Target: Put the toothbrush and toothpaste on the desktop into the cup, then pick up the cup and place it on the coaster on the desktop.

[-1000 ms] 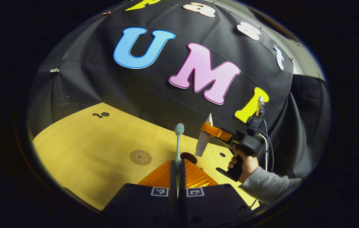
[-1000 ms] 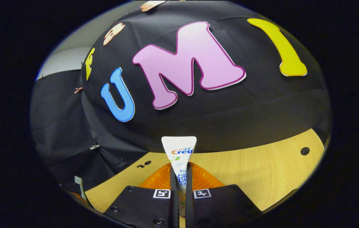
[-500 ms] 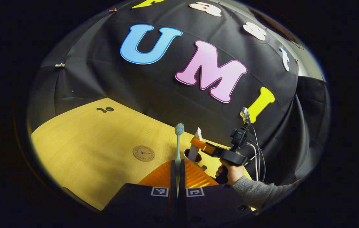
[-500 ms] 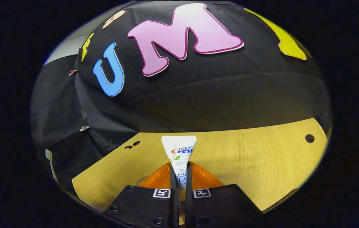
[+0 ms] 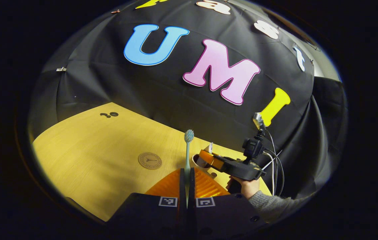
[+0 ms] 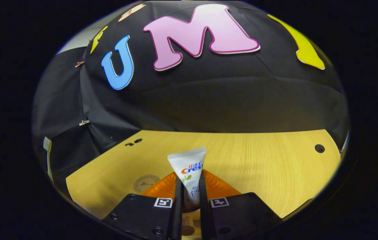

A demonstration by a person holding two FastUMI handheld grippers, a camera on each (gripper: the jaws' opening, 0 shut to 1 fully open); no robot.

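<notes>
My left gripper is shut on the handle of a pale green toothbrush, which stands upright with its head on top. Just right of it on the table is the cup, with the white toothpaste tube poking out of it. My right gripper, held by a hand, hovers right at the cup's rim. In the right gripper view the toothpaste leans slightly left, low between the fingers of my right gripper, which stand a little apart. The round brown coaster lies flat to the cup's left.
The wooden table stretches left and back to the black cloth wall. It has small dark holes at the far left and at the right. The coaster lies left of my right gripper's fingers. A grey sleeve and cables trail behind the right gripper.
My right gripper came down with the toothpaste into the cup, then its fingers parted a little and the tube sank and tilted. My left gripper kept the toothbrush still.
</notes>
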